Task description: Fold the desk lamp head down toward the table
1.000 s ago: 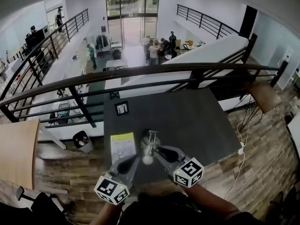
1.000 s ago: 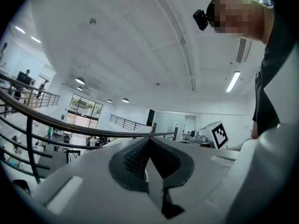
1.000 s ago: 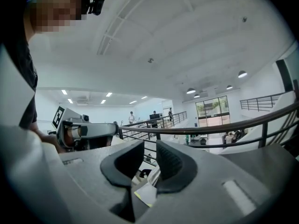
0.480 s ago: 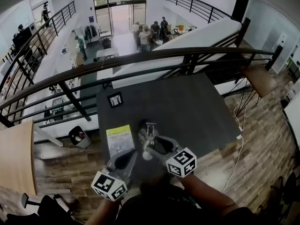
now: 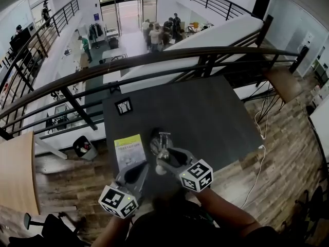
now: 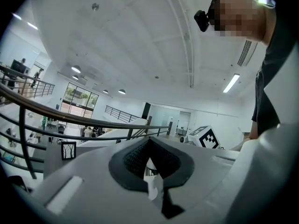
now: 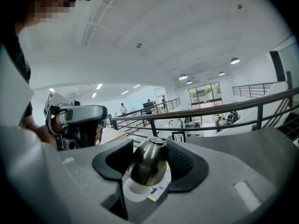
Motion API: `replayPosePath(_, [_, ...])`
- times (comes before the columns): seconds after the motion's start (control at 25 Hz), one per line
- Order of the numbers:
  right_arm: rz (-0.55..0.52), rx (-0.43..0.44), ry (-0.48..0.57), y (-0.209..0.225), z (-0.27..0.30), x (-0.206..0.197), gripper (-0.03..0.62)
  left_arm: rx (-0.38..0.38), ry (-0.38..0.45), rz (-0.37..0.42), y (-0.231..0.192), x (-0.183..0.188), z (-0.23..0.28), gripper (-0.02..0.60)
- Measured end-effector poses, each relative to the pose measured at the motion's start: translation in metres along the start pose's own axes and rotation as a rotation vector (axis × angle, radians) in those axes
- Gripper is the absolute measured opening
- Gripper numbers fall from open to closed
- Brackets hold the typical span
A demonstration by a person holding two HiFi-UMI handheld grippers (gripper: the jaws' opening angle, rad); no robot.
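Observation:
The desk lamp [image 5: 162, 147] stands near the front edge of the dark table [image 5: 216, 117]. Its chrome head [image 7: 148, 164] with a white rim is tipped down toward the tabletop. My right gripper [image 5: 165, 161] has the lamp head between its jaws, which are opening, and the pads stand off it. My left gripper [image 5: 145, 166] is just left of the lamp and apart from it. Its jaws [image 6: 149, 164] stand almost together. Only a white and metal sliver shows through the slit, and nothing is clearly held.
A yellow-green booklet [image 5: 128, 149] lies left of the lamp. A small framed card [image 5: 123, 106] stands at the table's far left. A dark railing [image 5: 154, 60] runs behind the table over a drop. A white cable [image 5: 259, 153] hangs at the right edge.
The right gripper's jaws have spread away from the lamp head, and that gripper has sunk a little toward the table. The left gripper has barely shifted.

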State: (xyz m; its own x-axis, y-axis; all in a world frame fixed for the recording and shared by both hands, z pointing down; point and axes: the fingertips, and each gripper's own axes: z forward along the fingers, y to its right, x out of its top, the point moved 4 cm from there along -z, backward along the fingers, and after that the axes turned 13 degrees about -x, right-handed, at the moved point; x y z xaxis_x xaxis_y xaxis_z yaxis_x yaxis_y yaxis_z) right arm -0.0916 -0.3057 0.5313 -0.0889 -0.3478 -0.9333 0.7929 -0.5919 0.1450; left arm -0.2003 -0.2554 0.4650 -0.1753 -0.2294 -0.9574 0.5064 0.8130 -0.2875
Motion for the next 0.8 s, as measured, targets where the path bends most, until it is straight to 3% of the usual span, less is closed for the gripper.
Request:
replayPosePath(0.32, [-0.039, -0.002, -0.035, -0.007, -0.002, -0.016, 0.214, -0.002, 0.003, -0.011, 0.001, -0.007, -0.008, 0.002])
replayPosePath(0.8, [-0.235, -0.024, -0.118, -0.023, 0.001, -0.068, 0.201, 0.018, -0.013, -0.025, 0.008, -0.015, -0.017, 0.002])
